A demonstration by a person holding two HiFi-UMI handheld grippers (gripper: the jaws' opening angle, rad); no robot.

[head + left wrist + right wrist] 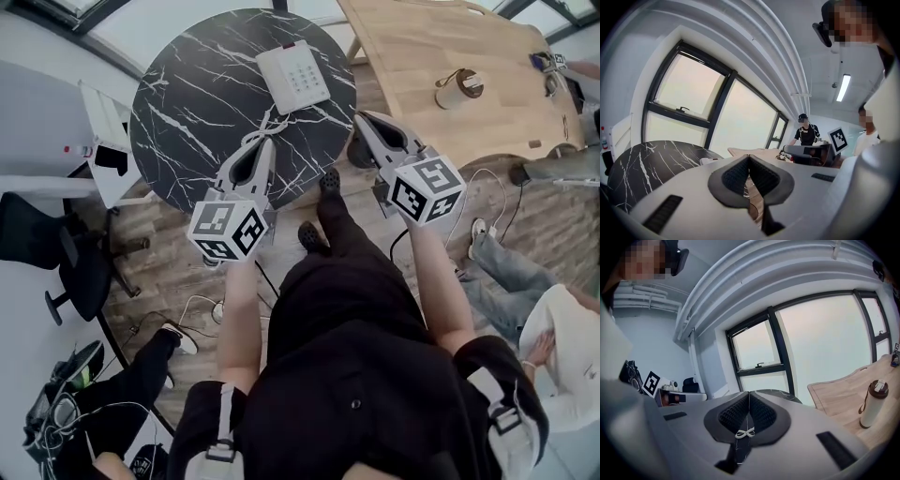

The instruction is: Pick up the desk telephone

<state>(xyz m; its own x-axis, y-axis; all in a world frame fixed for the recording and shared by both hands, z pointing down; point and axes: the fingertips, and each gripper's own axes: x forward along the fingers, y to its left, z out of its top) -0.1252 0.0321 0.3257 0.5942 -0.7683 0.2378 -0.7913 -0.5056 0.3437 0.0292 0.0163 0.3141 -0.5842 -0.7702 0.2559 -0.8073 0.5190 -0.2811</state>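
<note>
Two tongs, left (268, 142), right (362, 119), telephone (292, 77) ahead, apart

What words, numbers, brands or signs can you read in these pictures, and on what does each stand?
No text can be read in any view.
Telephone: the keypad marks are too small to read.
Marker cubes: black-and-white square patterns only, no letters or numbers.
Bottle: no label can be made out.
</note>
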